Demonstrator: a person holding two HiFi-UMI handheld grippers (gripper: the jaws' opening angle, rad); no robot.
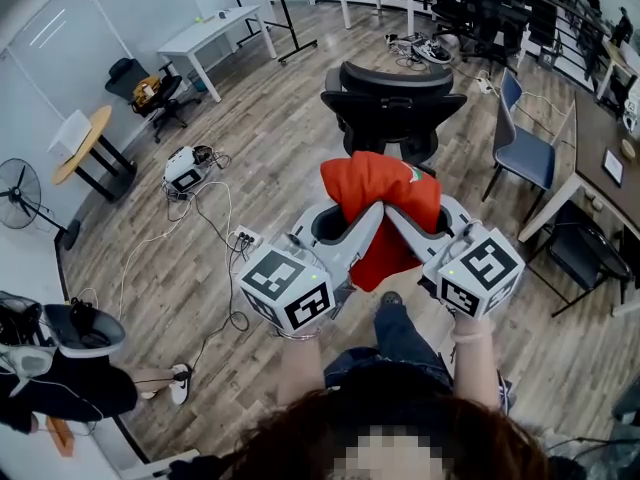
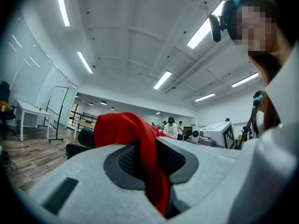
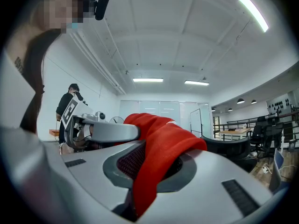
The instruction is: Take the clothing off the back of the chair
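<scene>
Red garment (image 1: 378,183) sits at centre frame, apparently clear of the black office chair (image 1: 392,98) above it. Left tongs (image 1: 365,223) and right tongs (image 1: 408,220) each clench its fabric. Recommend 2 firm, level grips so the hanging fabric avoids the chair.

Clothing (image 1: 380,183) sits between my left gripper (image 1: 368,224) and right gripper (image 1: 402,224) — chair (image 1: 392,103) stands behind it, farther from me.

Red clothing (image 1: 380,203) fills centre frame before a black chair (image 1: 392,108). The pale grey left gripper (image 1: 366,222) and right gripper (image 1: 400,220) carry black-and-white square-patterned cubes. At right, a blue chair (image 1: 525,150) on brown wood-plank floor (image 1: 270,158).
</scene>
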